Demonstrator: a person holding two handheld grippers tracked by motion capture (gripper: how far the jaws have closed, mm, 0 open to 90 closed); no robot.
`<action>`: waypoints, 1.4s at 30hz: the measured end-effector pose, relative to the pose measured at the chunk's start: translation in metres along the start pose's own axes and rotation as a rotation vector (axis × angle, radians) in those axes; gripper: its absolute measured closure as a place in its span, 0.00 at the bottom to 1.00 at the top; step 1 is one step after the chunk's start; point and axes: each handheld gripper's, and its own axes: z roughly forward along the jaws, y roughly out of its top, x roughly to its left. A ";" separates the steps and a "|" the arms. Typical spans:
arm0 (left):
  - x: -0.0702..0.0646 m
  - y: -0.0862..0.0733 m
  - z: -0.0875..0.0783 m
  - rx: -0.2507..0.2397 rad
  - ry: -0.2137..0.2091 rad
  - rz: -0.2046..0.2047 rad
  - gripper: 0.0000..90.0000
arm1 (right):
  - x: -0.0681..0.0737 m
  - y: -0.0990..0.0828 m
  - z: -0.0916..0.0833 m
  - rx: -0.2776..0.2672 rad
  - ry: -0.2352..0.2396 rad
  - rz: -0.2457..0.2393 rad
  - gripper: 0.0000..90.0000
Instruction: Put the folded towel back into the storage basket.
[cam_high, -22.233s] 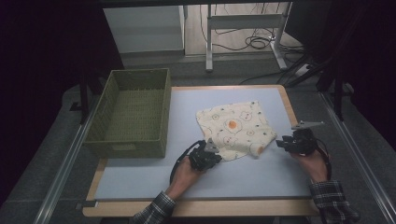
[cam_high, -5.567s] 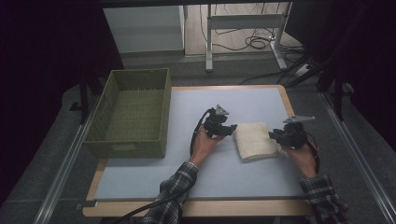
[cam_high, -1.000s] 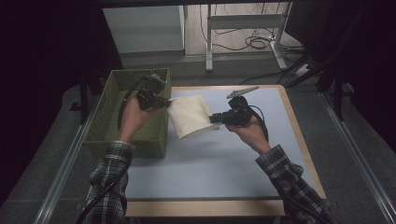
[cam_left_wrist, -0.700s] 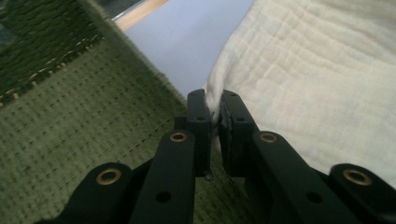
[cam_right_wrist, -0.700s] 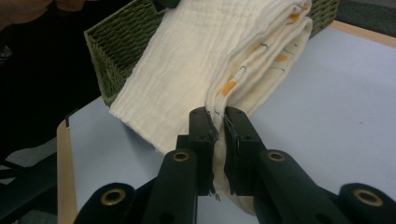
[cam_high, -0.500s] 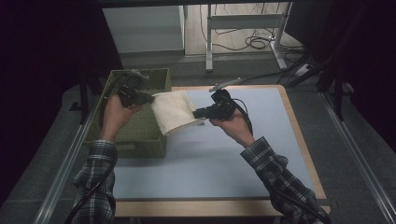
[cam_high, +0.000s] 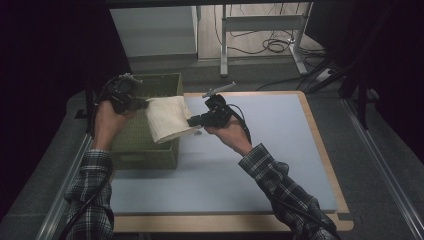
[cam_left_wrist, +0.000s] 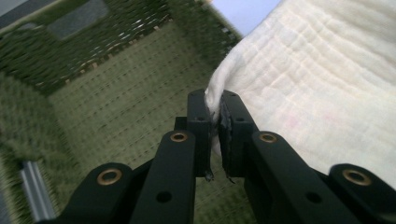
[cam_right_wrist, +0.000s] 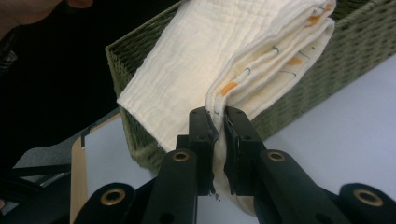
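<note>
A folded cream cloth (cam_high: 169, 118) with small orange and blue marks hangs in the air over the right rim of the green woven basket (cam_high: 131, 145). My left gripper (cam_high: 142, 104) is shut on the cloth's left corner, above the basket's inside. Its jaws pinch the cloth's (cam_left_wrist: 322, 102) edge in the left gripper view (cam_left_wrist: 216, 122), with the basket floor (cam_left_wrist: 116, 107) below. My right gripper (cam_high: 194, 120) is shut on the cloth's right edge, over the blue mat. In the right gripper view (cam_right_wrist: 218, 130) the folded layers (cam_right_wrist: 243, 51) stretch toward the basket wall (cam_right_wrist: 327, 51).
The basket stands at the left end of the blue mat (cam_high: 260, 165) on a wooden-edged table (cam_high: 327, 165). A metal rail (cam_high: 385, 170) runs along the right. Behind the table stand a white cabinet (cam_high: 155, 30) and a desk frame with cables (cam_high: 270, 45).
Both hands have carried the cloth leftward, from over the mat's middle to over the basket's right rim. Both grips on the cloth stay the same.
</note>
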 end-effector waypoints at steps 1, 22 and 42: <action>0.003 -0.002 0.000 0.002 0.004 -0.004 0.93 | 0.001 0.002 0.004 0.000 0.003 0.000 0.91; 0.049 -0.042 -0.001 0.053 0.120 -0.076 0.94 | 0.037 0.014 0.098 0.047 0.005 0.028 0.91; 0.051 -0.056 0.025 0.064 0.109 -0.087 0.93 | 0.044 0.004 0.127 0.110 -0.078 0.058 0.89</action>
